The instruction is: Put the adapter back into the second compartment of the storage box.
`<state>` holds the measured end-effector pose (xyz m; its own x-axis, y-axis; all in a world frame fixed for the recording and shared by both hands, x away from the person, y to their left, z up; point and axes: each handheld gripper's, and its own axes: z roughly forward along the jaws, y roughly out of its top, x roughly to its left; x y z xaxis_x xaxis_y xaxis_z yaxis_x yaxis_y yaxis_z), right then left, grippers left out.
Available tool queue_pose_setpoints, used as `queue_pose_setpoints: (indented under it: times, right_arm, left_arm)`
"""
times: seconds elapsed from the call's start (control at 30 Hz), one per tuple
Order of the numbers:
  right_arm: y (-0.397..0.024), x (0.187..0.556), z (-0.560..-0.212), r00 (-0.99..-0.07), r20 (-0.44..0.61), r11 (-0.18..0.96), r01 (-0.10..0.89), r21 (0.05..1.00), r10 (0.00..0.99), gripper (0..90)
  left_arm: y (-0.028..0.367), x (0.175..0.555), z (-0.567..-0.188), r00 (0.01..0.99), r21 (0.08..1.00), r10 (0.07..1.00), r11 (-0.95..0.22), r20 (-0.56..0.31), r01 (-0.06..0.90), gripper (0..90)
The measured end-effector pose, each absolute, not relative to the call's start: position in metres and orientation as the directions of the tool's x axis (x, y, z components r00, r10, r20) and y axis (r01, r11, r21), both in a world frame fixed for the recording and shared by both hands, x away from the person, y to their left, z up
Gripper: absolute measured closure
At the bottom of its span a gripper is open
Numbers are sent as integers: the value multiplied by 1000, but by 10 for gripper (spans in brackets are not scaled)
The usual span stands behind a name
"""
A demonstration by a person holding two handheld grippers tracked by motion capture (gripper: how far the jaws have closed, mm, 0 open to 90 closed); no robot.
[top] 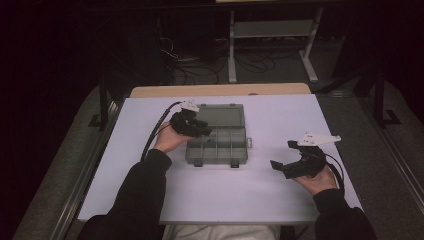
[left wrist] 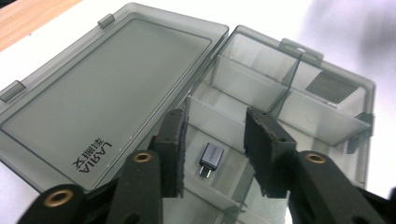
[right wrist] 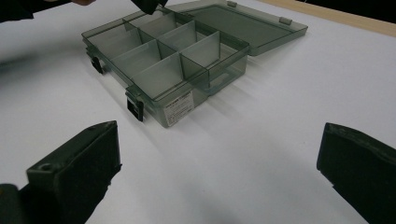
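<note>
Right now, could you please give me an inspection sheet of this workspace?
Surface: white table top, wooden strip at its far edge.
Job's things: grey divided box on the table, lid laid open flat; small metal adapter lying in one compartment.
Clutter: nothing seen.
Grippers: left gripper over the box, jaws apart either side of the adapter, not pressing it; right gripper open above bare table, apart from the box.
Cables: black cable trailing from the left gripper; loose cables on the floor beyond.
Surroundings: dark room, white frame behind the table.
</note>
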<state>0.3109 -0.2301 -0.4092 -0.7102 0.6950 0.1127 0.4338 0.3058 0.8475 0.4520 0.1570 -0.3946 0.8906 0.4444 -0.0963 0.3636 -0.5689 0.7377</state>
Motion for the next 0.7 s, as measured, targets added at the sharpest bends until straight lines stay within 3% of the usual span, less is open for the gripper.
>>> queue_pose_setpoints:
  times: [0.7]
  right_arm:
    - [-229, 311, -410, -710, 113, 310, 438, 844, 695, 0]
  left_arm:
    - [170, 431, -375, 890, 789, 451, -521, -69, 325, 186]
